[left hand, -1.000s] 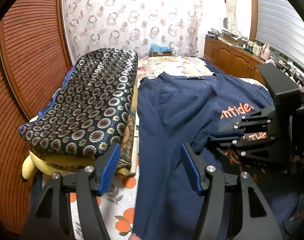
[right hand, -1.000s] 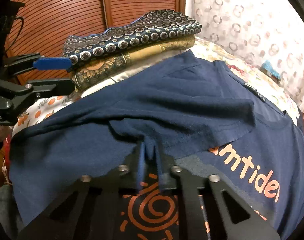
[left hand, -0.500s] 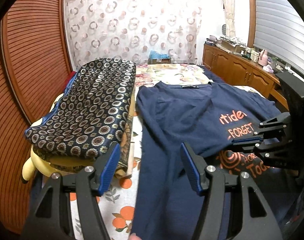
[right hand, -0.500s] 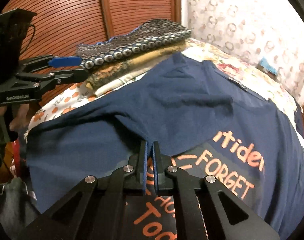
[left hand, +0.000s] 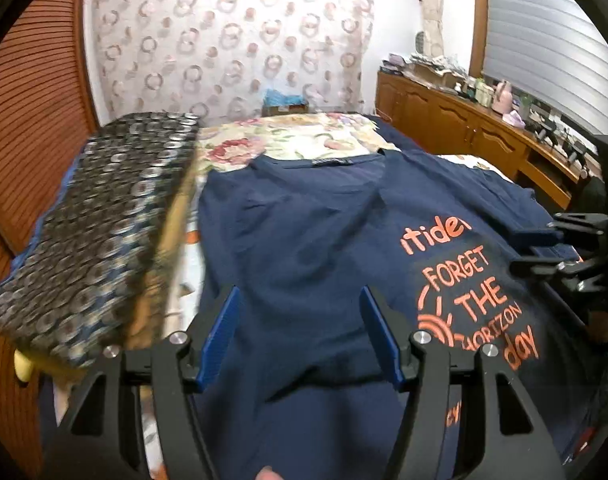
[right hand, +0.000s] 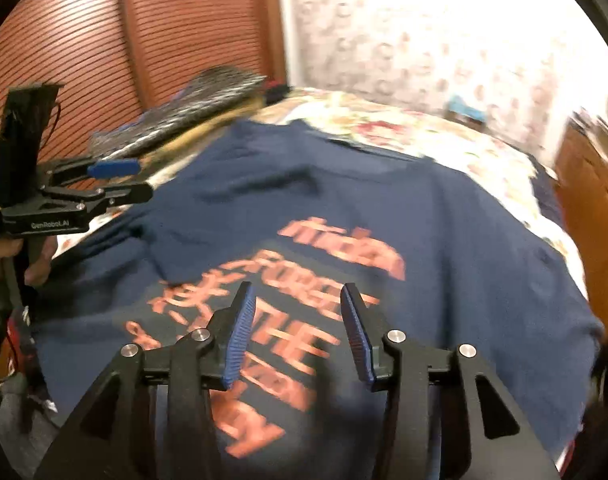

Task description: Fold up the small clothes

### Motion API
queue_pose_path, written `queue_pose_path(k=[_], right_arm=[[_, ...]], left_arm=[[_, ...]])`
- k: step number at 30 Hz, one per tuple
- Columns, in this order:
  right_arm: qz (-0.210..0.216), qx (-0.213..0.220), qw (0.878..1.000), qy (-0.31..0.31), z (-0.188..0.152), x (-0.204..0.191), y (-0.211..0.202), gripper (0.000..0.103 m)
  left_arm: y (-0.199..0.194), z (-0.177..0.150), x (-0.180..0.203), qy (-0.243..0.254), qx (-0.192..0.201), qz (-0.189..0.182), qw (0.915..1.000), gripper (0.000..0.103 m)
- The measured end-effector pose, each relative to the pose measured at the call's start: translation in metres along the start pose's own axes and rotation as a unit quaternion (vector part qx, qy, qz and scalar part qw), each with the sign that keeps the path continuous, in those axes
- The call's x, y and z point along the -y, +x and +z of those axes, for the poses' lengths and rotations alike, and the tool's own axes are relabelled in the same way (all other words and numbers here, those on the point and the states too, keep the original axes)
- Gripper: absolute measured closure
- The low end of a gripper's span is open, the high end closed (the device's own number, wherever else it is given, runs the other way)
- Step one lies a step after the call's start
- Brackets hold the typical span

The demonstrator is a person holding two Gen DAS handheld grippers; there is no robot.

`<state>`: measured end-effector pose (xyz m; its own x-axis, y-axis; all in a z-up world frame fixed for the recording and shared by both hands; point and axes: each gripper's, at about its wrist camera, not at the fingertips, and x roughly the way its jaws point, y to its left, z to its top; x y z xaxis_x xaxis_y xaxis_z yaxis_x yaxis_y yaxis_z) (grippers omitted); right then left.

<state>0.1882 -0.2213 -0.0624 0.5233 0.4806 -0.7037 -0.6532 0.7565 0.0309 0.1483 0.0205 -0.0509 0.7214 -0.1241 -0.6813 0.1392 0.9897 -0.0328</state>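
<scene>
A navy T-shirt (left hand: 304,240) with orange lettering lies spread on the bed, its left part folded over the middle; it also shows in the right wrist view (right hand: 424,232). My left gripper (left hand: 300,336) is open and empty above the shirt's lower left part. My right gripper (right hand: 296,332) is open and empty above the orange print. In the left wrist view the right gripper (left hand: 544,246) is at the right edge, over the shirt's right side. In the right wrist view the left gripper (right hand: 116,180) is at the left.
A stack of folded patterned blankets (left hand: 100,224) lies on the bed to the left of the shirt, against a wooden slatted wall (left hand: 32,120). The floral bedsheet (left hand: 296,140) shows beyond the collar. A wooden sideboard (left hand: 464,120) with clutter runs along the right.
My right gripper has opened and let go of the shirt fold, then moved to the right over the print. The fold now lies flat. The left gripper shifted right over the shirt.
</scene>
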Motion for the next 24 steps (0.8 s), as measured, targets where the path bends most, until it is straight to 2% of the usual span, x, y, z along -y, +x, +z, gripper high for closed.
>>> queue_pose_path(k=[3, 14, 24], right_arm=[[-0.045, -0.002, 0.999, 0.024, -0.008, 0.028, -0.007, 0.058], [-0.112, 0.014, 0.988, 0.102, -0.043, 0.113, -0.054, 0.056], [-0.170, 0.010, 0.971, 0.166, -0.078, 0.178, -0.083, 0.056]], left_arm=[[0.020, 0.009, 0.011, 0.005, -0.012, -0.011, 0.9999, 0.042], [0.069, 0.028, 0.057, 0.044, -0.050, -0.028, 0.9974, 0.042], [0.084, 0.021, 0.058, 0.052, -0.065, -0.029, 0.9961, 0.042]])
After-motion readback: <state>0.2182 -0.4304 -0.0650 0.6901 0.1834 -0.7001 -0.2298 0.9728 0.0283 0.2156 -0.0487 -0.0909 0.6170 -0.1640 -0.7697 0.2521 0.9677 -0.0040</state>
